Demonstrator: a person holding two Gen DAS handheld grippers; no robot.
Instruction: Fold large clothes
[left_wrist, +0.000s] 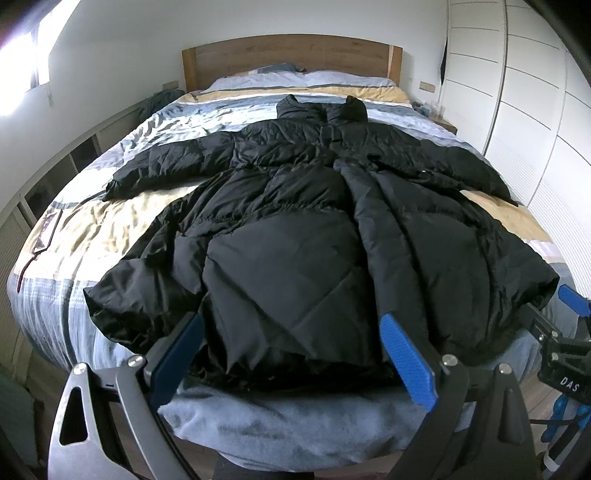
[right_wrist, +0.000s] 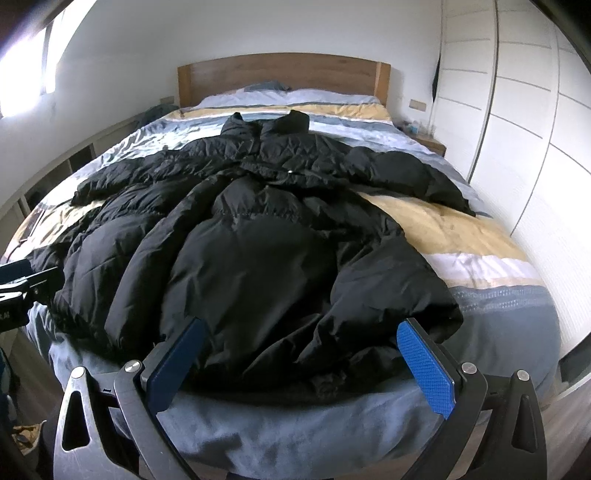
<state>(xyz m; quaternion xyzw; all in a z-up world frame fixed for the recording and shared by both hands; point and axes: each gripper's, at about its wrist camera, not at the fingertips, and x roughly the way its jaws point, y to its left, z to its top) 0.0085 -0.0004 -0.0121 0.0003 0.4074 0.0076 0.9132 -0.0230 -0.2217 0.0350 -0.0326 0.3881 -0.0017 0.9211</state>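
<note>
Both the left gripper (left_wrist: 291, 354) and right gripper (right_wrist: 301, 356) hover with jaws spread wide, gripping nothing, at the foot of the bed (right_wrist: 491, 295). Just ahead the black puffer coat (left_wrist: 295, 229) lies spread, its hem folds too dark to read.

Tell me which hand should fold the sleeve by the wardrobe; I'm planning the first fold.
Probably the right gripper: it sits nearer that sleeve on the coat. Left gripper hangs further off. Both have jaws open, empty.
</note>
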